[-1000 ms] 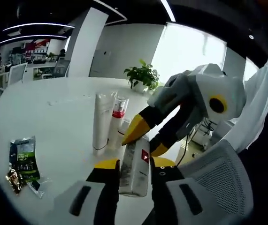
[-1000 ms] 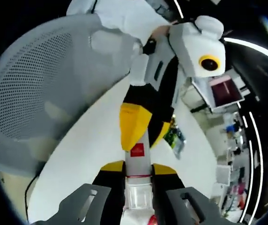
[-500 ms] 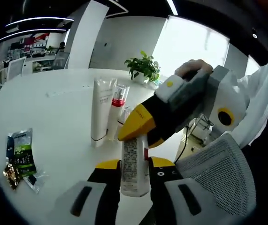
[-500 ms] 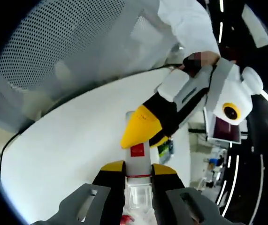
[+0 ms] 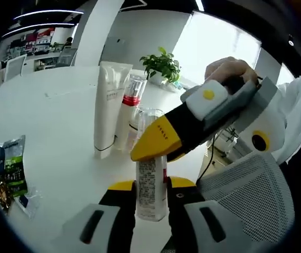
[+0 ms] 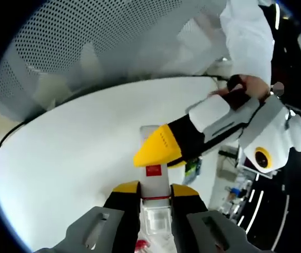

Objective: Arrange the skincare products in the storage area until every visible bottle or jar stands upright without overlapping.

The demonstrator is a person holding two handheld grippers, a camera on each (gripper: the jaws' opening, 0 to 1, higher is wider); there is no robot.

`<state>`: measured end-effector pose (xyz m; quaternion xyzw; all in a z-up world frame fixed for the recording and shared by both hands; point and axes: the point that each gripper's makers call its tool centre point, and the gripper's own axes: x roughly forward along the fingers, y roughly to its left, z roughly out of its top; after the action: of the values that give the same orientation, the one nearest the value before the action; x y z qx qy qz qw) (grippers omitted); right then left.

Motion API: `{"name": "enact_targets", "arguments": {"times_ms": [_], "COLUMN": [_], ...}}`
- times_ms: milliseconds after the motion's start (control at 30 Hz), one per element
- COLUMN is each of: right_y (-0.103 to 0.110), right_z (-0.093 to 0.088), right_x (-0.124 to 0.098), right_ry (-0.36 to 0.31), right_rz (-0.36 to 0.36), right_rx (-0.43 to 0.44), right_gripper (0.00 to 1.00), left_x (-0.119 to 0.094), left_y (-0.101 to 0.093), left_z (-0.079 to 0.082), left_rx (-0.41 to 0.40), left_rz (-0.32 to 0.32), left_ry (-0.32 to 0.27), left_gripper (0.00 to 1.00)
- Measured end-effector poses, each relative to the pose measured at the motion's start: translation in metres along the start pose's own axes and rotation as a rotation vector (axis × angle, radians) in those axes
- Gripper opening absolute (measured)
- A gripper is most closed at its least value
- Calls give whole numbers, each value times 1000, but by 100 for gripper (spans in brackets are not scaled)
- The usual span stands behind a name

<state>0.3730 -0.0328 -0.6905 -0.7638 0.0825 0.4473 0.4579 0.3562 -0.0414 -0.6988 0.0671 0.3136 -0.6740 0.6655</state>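
While clamped at both ends, the printed bottle [image 5: 151, 176] looks to be in the middle of a re-grip or a turn towards upright, not yet set down; a judgement only.

Left gripper view: left gripper [image 5: 151, 185] closed narrow on the lower part of the printed bottle, one jaw on each side. Right gripper [image 5: 156, 141] coming in from the right, its yellow jaws closed on the upper end of the same bottle. Further on the white table [image 5: 60, 105], standing upright and close together: a white tube [image 5: 108, 113], a red-banded bottle [image 5: 130, 108] just to its right, and a clear bottle [image 5: 146, 120] near them. A snack packet [image 5: 12, 167] lying flat at far left, well apart. Cannot tell whether the bottle's base touches the table.

Right gripper view: right gripper [image 6: 154, 188] closed on the clear cap end of the printed bottle [image 6: 154, 169], with the left gripper [image 6: 158, 150] pinching its far end, table surface behind.

Next move, as it seems: release with one gripper only, keep the other tight, bring the bottle vertical, then place it on a bare spot beside the standing group without knocking the white tube.
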Motion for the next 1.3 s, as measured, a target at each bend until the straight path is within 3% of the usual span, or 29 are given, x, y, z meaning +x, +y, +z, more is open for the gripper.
{"name": "enact_targets", "arguments": {"times_ms": [167,333,467,1000,1300], "right_y": [-2,-3,-1,9,6], "right_z": [-12,-24,-31,-34,-42], "right_x": [4,1,-3,-9,-12], "right_ry": [37,63,95,118,128], "right_rz": [-9,-35,-52,-60,-84], "right_rx": [12,63,75,65,115], "right_gripper": [15,15,15,26,28], "left_x": [3,6,8,3,1], "left_y": [10,12,9,3,-1], "left_z": [9,18,25,29,32], "left_rx": [-42,-5,-25,-70,-90], "left_rz": [-8,-8,-37,-91,-109], "left_ry": [-24,-34,-63,-103,-115], "left_gripper": [18,17,17,17,17]}}
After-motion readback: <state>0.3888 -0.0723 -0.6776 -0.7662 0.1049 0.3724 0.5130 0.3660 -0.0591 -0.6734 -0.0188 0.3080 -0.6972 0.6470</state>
